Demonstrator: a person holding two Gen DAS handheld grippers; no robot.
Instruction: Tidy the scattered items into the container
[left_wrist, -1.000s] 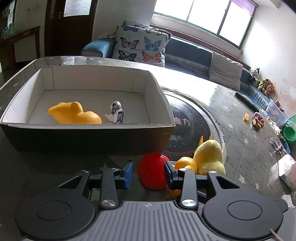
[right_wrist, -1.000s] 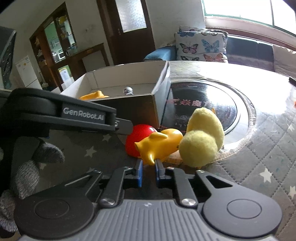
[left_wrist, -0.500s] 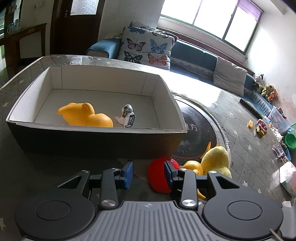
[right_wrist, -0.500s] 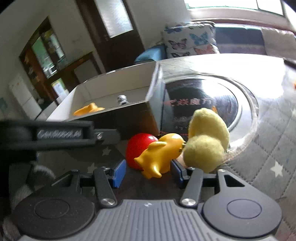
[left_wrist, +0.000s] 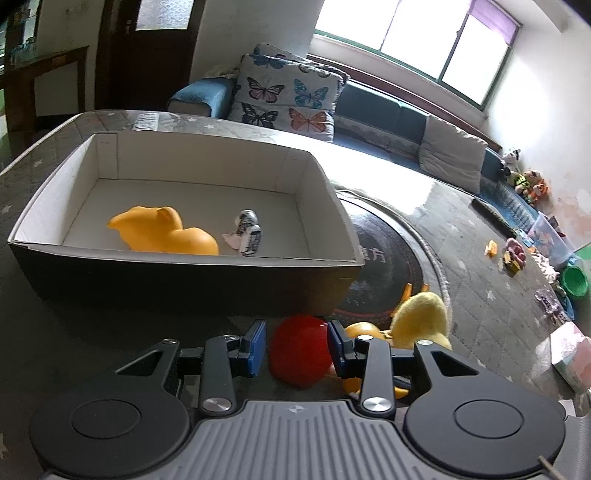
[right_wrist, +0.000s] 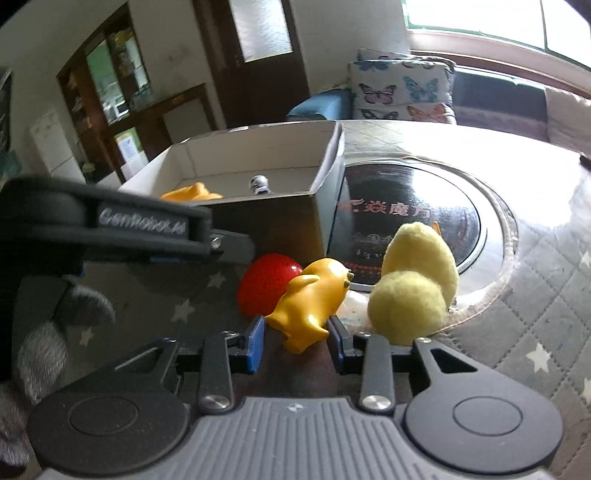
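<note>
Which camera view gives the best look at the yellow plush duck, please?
The right wrist view: the yellow plush duck shows whole there, round head and body, beside the orange toy pig. The left wrist view shows only its upper part, the rest hidden behind the left claw.

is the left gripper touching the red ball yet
Cannot tell. In the left wrist view the open left gripper straddles the red ball; a gap shows at one pad, but the other pad overlaps the ball's edge.
</note>
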